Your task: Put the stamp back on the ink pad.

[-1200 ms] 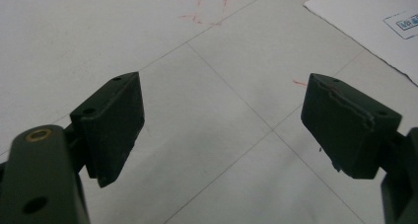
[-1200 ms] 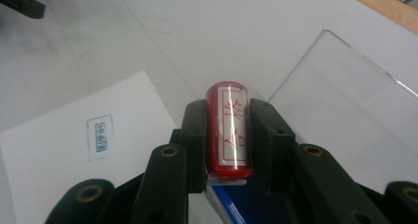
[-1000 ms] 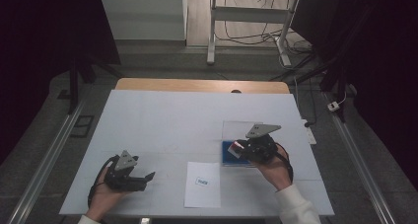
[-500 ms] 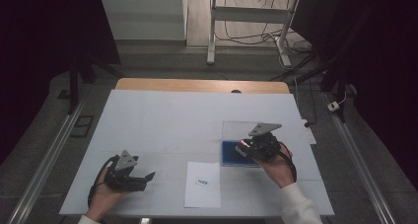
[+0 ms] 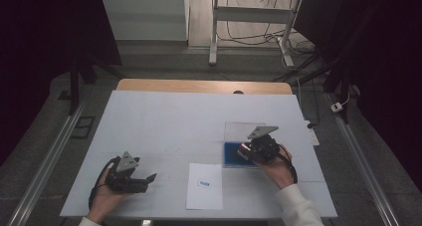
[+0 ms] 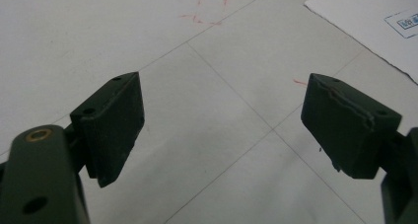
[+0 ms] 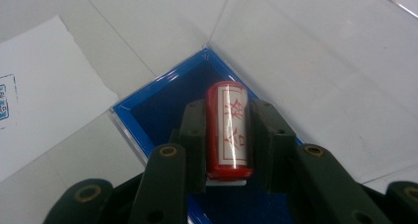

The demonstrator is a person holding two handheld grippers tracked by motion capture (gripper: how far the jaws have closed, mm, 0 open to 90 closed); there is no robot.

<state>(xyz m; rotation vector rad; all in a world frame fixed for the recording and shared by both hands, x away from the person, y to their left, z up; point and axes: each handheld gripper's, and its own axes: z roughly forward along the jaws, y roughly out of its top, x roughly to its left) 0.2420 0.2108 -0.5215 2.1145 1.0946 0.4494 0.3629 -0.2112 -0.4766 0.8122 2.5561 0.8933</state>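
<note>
- Left gripper [image 5: 141, 180] low over the near-left of the counter [image 5: 164, 121], held in the left hand [image 5: 102, 198], jaws spread wide with nothing between, pointing right toward the white paper sheet [image 5: 204, 185].
- Right gripper [image 5: 242, 151] at the near right, right hand [image 5: 279, 169] behind it, angled left and down.
- Pinching a red cylindrical stamp [image 7: 227, 130] just above the blue ink pad [image 7: 162, 110], clear open lid [image 7: 315, 56] behind.

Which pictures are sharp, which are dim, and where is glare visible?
High view: dim, dark surroundings, soft detail on the paper sheet. Left gripper view: table lines sharp, left tool near parts slightly blurred. Right gripper view: bright, a glare streak on the red stamp held over the blue ink pad.
</note>
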